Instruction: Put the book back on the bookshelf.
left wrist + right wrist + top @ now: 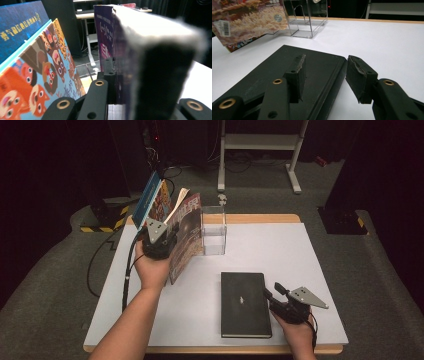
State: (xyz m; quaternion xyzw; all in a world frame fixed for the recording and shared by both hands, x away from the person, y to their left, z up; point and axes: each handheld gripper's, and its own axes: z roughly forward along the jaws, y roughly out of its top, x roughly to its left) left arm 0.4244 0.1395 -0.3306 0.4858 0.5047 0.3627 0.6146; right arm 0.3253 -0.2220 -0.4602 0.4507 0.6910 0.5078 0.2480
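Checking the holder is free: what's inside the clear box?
The clear box looks empty through its walls; the magazine leaning beside it hides part of its left wall.

clear box [214, 231]: upright, far middle of table, just beside the leaning books | blue book [146, 198] and cartoon book [161, 202]: tilted, far left | table [300, 250]: white top, wood edge | white frame [260, 142]: on floor beyond table | striped blocks [102, 217]: floor, left

A white-topped table [280, 250] bears a black notebook [244, 302] and a clear stand [214, 231].
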